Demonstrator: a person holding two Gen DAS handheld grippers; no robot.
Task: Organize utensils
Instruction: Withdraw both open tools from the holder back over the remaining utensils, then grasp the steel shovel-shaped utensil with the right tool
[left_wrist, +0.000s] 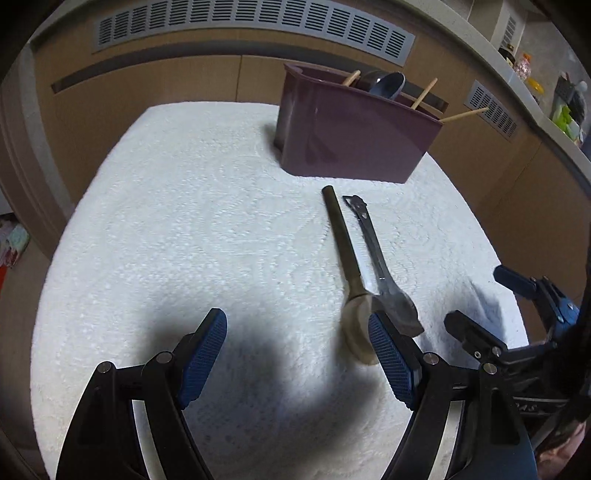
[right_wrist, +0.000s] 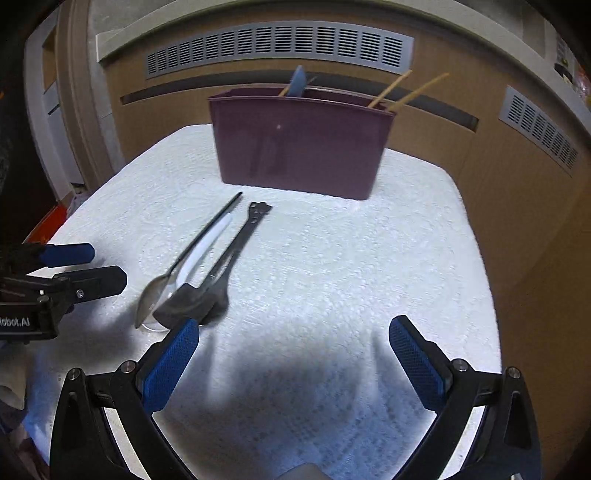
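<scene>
Left wrist view shows your white textured mat (left_wrist: 184, 229) and the maroon utensil caddy (left_wrist: 351, 140) at its far side, chopsticks (left_wrist: 424, 94) poking out. Near your wide-open left gripper (left_wrist: 297, 350) lie a spoon (left_wrist: 351, 266) and a dark spatula (left_wrist: 384, 266). Only the right wrist view reveals a white utensil (right_wrist: 207, 243) between them, beside your wide-open, empty right gripper (right_wrist: 295, 354).

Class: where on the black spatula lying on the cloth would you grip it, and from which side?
Grip the spatula mid-handle, from above, fingers straddling its width. It lies flat, its head overlaps the spoon, and the handle's right side is open.
</scene>
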